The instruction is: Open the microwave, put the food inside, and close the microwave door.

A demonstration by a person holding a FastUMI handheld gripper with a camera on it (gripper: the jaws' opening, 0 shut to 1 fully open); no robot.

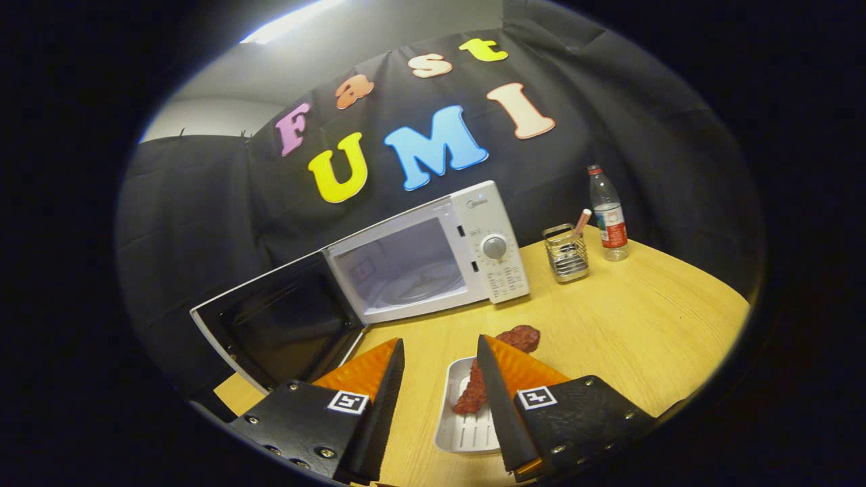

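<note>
microwave (pixel 433 260) door open | food (pixel 497 368) reddish strip, white tray (pixel 467 433) | hand-held gripper (pixel 440 355) spread

The near right part of the white tray (pixel 467 419) is hidden behind one finger of the gripper (pixel 440 352), whose jaws stand apart, and the middle of the reddish food (pixel 473 392) is covered by that same finger. The markings on the microwave (pixel 433 260) panel are too small to be made out. The contents of the wire holder (pixel 567 253) cannot be told.
</note>
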